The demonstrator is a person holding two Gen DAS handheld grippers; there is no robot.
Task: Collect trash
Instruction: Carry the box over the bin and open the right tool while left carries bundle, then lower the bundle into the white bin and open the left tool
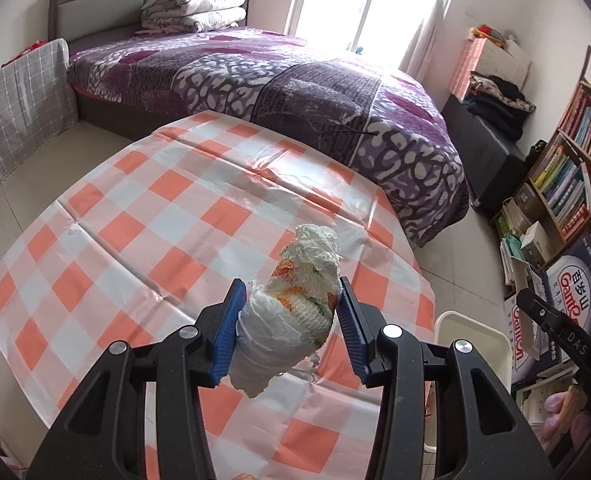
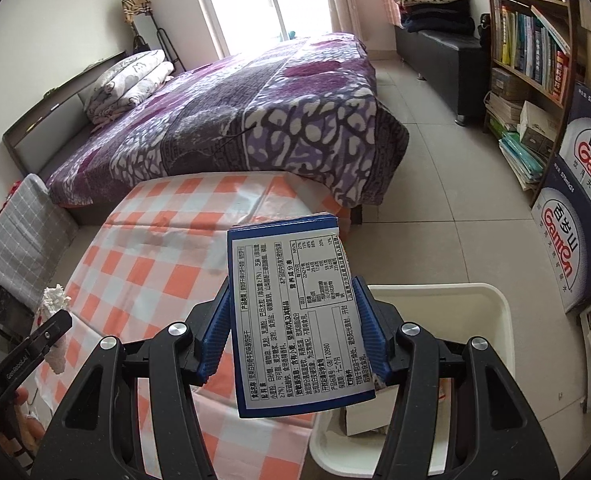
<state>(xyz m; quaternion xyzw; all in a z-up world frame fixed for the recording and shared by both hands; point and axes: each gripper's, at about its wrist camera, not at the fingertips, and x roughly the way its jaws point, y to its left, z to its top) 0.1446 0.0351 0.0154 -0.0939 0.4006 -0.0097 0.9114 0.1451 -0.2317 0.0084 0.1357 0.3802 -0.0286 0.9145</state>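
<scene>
Left gripper [image 1: 289,330] clamped on tissue wad [image 1: 295,304]

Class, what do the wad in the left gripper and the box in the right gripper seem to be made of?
Wad: probably soft tissue paper, matte, crumpled and creased, with orange and green staining. Box: likely thin printed cardboard with flat faces, crisp edges and a slightly glossy label.

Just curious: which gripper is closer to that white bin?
Right. The right gripper, holding a blue box, hangs over the white bin; the left gripper is over the table beside it.
</scene>
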